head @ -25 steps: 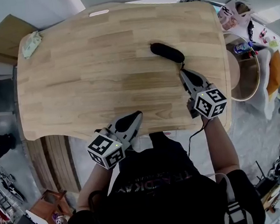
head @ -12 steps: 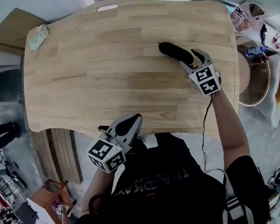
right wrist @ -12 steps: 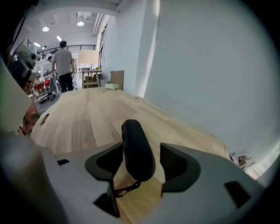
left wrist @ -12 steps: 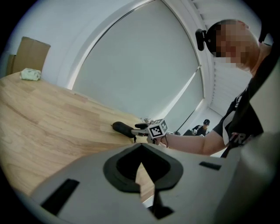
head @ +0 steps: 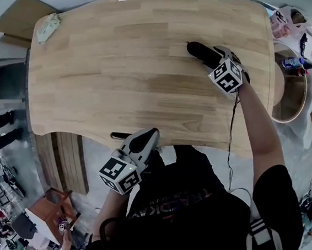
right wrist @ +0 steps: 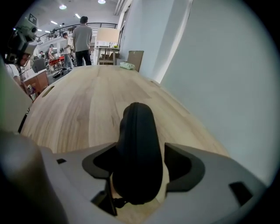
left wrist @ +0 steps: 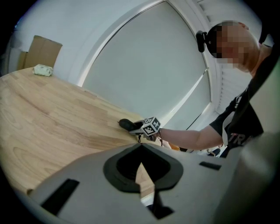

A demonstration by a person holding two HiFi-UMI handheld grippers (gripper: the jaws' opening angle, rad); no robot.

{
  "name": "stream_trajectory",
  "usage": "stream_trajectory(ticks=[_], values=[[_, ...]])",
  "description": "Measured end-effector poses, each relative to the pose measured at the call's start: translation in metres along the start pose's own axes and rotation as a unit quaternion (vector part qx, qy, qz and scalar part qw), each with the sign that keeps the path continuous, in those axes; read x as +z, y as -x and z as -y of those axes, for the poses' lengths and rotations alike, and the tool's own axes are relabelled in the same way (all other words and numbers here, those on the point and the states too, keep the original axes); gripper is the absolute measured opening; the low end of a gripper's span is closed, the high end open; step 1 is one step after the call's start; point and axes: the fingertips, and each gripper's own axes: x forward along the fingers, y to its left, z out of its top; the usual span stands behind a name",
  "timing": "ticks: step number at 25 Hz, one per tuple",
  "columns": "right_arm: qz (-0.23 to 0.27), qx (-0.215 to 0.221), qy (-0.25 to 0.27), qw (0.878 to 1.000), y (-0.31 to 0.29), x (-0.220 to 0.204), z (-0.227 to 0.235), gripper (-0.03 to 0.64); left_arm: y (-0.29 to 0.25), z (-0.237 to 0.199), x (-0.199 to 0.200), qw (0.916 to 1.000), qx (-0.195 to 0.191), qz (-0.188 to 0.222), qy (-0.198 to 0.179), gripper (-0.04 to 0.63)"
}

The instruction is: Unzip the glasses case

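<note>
I had the right tool (head: pixel 217 59), jaws just opened wide, astride the case's (right wrist: pixel 136 131) near end, not gripping, its length running dead ahead.

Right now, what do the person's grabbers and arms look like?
The left gripper and right gripper are grey with black-padded fingers and a cube of black-and-white square markers. A thin black cable trails from the right one. The person wears a black short-sleeved T-shirt.

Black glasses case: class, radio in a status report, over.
Left gripper shut, empty, by near edge of light wooden table. Right gripper open, jaws just been opening, straddling black oval zipped glasses case, not pressing. Nothing in the way.
</note>
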Motion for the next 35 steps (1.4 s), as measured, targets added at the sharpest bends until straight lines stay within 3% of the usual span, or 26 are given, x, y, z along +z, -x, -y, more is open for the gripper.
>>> stream_trajectory(ticks=[13,20,28,35], values=[[-0.008,0.007,-0.009,1.0,-0.009,0.002,0.0,0.296,0.013,-0.004,-0.009,0.9996,0.014,0.018,0.018,0.009],[0.05,-0.041,0.054,0.996,0.029,0.038,-0.009,0.29,0.02,-0.01,-0.003,0.9995,0.003,0.028,0.014,0.009],[0.154,-0.047,0.141,0.977,0.111,0.094,-0.049,0.29,0.029,-0.011,0.021,0.9984,-0.032,0.045,-0.012,0.009],[0.221,-0.061,0.203,0.952,0.19,0.145,-0.099,0.29,0.054,-0.014,0.052,0.9931,-0.057,0.103,-0.002,0.01]])
